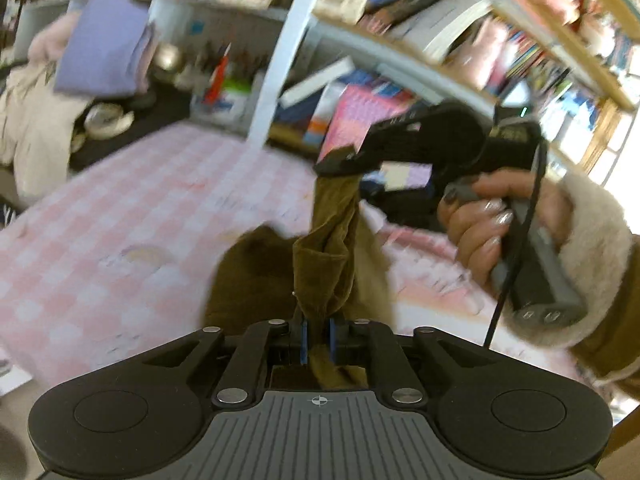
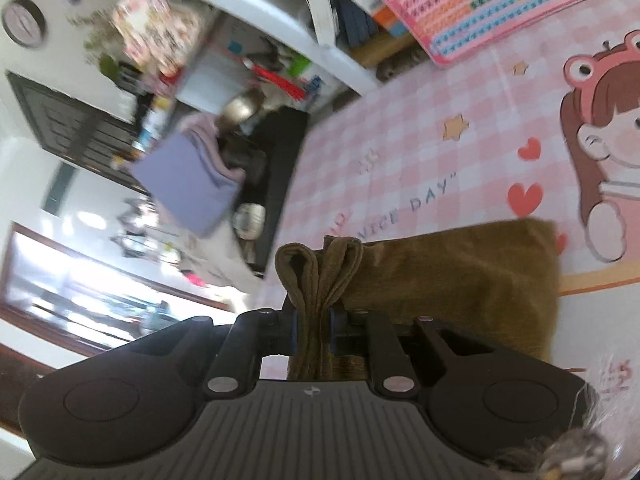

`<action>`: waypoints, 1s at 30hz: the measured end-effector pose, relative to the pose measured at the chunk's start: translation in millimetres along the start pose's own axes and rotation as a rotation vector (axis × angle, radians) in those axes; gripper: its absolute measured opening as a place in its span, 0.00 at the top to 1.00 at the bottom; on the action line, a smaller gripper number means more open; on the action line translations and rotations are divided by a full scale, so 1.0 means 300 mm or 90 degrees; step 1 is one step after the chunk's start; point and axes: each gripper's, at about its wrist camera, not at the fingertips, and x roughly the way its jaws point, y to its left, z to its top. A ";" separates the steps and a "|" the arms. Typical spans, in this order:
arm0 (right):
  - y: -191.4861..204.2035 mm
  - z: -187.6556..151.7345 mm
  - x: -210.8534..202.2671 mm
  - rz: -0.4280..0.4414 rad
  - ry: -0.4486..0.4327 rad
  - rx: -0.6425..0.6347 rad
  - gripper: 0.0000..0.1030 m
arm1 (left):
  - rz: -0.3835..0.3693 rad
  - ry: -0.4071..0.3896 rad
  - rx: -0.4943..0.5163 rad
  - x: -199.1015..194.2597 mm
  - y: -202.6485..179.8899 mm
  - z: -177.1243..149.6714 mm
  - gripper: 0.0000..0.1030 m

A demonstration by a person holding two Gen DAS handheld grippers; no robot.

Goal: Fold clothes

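So both grippers have a hold of the same olive-brown garment [image 1: 320,256], some kind of soft corduroy-looking thing. The left gripper [image 1: 316,336] has its jaws pinched tight on a bunched fold of it, fabric squeezed right between the blue pads [image 1: 303,340]. The right gripper [image 2: 312,326] is doing the same, jaws clamped on a thick wad of gathered cloth that bulges out above the fingers.

From the left wrist view you can see the right hand [image 1: 504,224] wrapped around the handle, fluffy cream cuff [image 1: 592,264] on the sleeve, with that gripper's tips biting the top edge of the garment up in the air. So the cloth hangs stretched between the two, lifted above the pink checked tablecloth [image 1: 120,208], with the rest of it drooping down toward the cloth surface.

Behind it all there's a white shelf unit [image 1: 276,56] stuffed with books, a pink chart [image 2: 480,4] leaning against it, and a lilac folded pile [image 1: 104,40] off to the side. Pretty blurry overall.
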 end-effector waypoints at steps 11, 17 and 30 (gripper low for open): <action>0.017 -0.099 -0.018 -0.068 -0.073 -0.001 0.55 | -0.043 0.052 0.011 0.008 0.263 0.052 0.36; 0.014 -0.278 -0.132 -0.287 -0.109 -0.180 0.52 | -0.106 0.037 -0.045 0.130 0.324 0.177 0.36; -0.031 -0.459 -0.092 -0.360 -0.098 -0.170 0.46 | -0.151 0.011 0.045 0.374 0.216 0.294 0.89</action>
